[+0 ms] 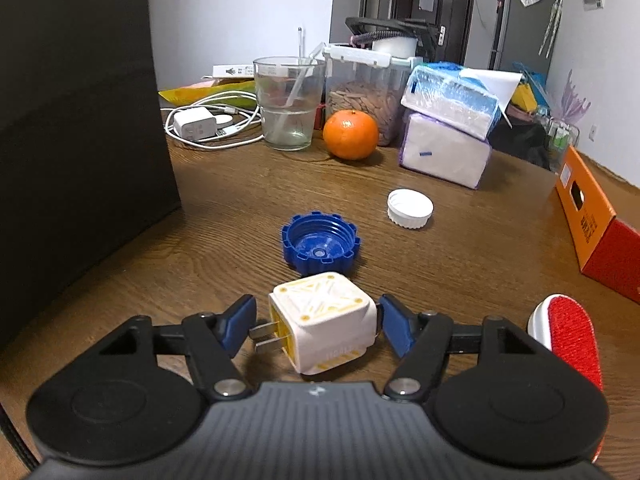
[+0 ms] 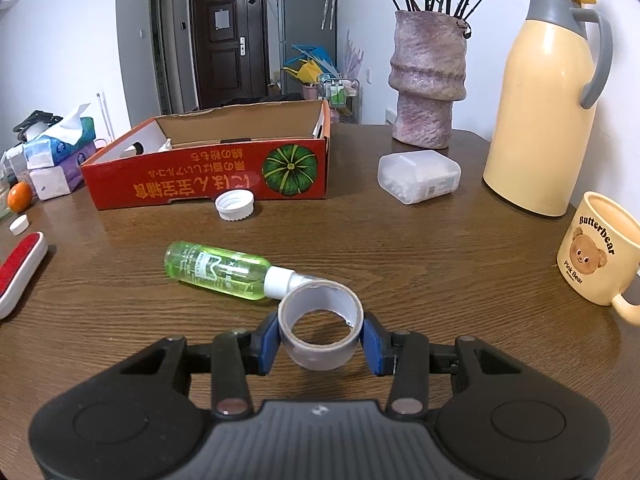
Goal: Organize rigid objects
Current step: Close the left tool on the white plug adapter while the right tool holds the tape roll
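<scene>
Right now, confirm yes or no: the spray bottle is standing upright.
No, the spray bottle lies on its side on the table, its white nozzle end beside the tape roll.

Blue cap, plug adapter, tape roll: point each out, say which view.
blue cap [image 1: 320, 246], left wrist view, on its open inner face.
plug adapter [image 1: 324, 320], left wrist view, on its white body.
tape roll [image 2: 320, 354], right wrist view, on its outer grey band.

Colours across the brown wood-grain counter [image 2: 440, 264]

White-and-yellow plug adapter [image 1: 322, 322], blue cap [image 1: 320, 246], grey tape roll [image 2: 320, 332], green spray bottle [image 2: 218, 270], red-orange box [image 2: 208, 176].
</scene>
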{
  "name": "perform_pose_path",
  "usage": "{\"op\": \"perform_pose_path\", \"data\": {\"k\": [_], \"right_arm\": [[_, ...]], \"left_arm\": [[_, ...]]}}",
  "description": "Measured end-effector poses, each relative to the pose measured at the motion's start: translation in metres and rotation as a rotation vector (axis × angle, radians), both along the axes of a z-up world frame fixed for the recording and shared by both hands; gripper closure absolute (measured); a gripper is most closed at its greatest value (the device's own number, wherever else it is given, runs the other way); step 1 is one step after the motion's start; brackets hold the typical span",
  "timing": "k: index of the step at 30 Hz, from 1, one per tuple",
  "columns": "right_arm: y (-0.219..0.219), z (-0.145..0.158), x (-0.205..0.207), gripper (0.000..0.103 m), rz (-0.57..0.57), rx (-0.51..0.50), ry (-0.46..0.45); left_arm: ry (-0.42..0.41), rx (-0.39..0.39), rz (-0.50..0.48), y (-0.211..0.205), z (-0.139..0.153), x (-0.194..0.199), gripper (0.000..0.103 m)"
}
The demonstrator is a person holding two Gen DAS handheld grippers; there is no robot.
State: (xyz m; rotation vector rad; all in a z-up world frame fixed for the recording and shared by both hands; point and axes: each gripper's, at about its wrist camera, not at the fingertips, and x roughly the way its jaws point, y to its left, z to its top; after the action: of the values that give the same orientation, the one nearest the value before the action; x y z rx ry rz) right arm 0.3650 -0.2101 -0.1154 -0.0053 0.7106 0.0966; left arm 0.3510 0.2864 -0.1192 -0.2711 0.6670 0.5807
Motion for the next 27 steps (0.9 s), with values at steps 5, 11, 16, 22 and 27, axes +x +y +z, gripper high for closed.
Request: {"op": "perform_pose_path", "data": {"k": [5,11,16,22,27], "right_arm": [[-0.001,0.002,-0.003,0.061,0.001,0.007,-0.005],[-0.003,0.004,-0.006,0.061,0.004,0.016,-0.01],[-0.003,0.005,-0.01,0.061,0.014,0.023,-0.015],[-0.006,0.007,-0.017,0.061,0.021,0.033,-0.027],[-0.007,0.01,-0.023,0.061,0.035,0.043,-0.038]], "left_arm": [[-0.024,0.009,-0.001,-0.004,0.005,-0.008,0.034],[-0.068,0.029,-0.008,-0.013,0.014,-0.022,0.041],[-0.095,0.027,-0.025,-0.022,0.019,-0.033,0.041],[-0.143,0.038,-0.031,-0.034,0.029,-0.051,0.041],[-0.169,0.046,-0.039,-0.046,0.036,-0.063,0.041]]}}
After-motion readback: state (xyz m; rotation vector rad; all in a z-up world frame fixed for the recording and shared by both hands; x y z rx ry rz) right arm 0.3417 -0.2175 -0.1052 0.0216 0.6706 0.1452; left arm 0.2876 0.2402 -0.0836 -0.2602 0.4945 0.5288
